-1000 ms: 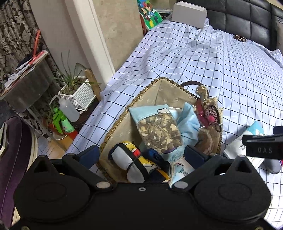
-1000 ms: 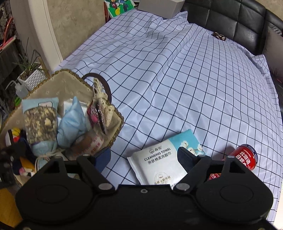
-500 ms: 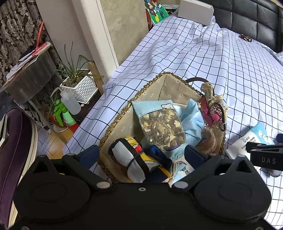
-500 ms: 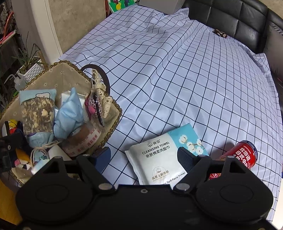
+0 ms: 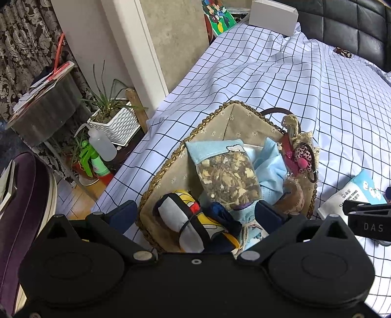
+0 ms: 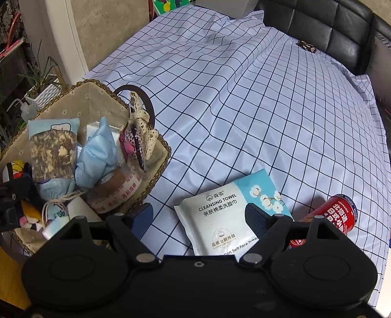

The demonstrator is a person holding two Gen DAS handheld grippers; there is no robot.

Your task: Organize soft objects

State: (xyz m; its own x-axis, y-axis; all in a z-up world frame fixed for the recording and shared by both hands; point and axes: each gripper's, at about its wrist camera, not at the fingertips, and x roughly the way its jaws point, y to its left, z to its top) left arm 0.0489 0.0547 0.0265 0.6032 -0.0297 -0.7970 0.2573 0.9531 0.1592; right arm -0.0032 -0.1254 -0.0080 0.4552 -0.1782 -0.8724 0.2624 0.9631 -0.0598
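A woven basket (image 5: 158,176) lined with beige cloth sits on the checked bed sheet. It holds a clear pouch of dried bits (image 5: 229,181), a blue face mask (image 5: 271,166), a rolled grey, yellow and black cloth (image 5: 180,220), a tape roll (image 6: 114,188) and a pink leopard hair tie (image 5: 303,156). My left gripper (image 5: 194,215) hangs open over the basket's near end, with the rolled cloth below its fingers. A white and blue cleansing towel pack (image 6: 227,210) lies flat on the sheet right of the basket (image 6: 158,171). My right gripper (image 6: 198,217) stands open above the pack's near edge, gripping nothing.
A red can (image 6: 339,215) lies on the sheet right of the pack. A black padded headboard (image 6: 330,27) and a white box (image 5: 273,12) are at the bed's far end. Left of the bed stand a potted plant (image 5: 117,122), a spray bottle (image 5: 92,159) and a purple chair (image 5: 19,195).
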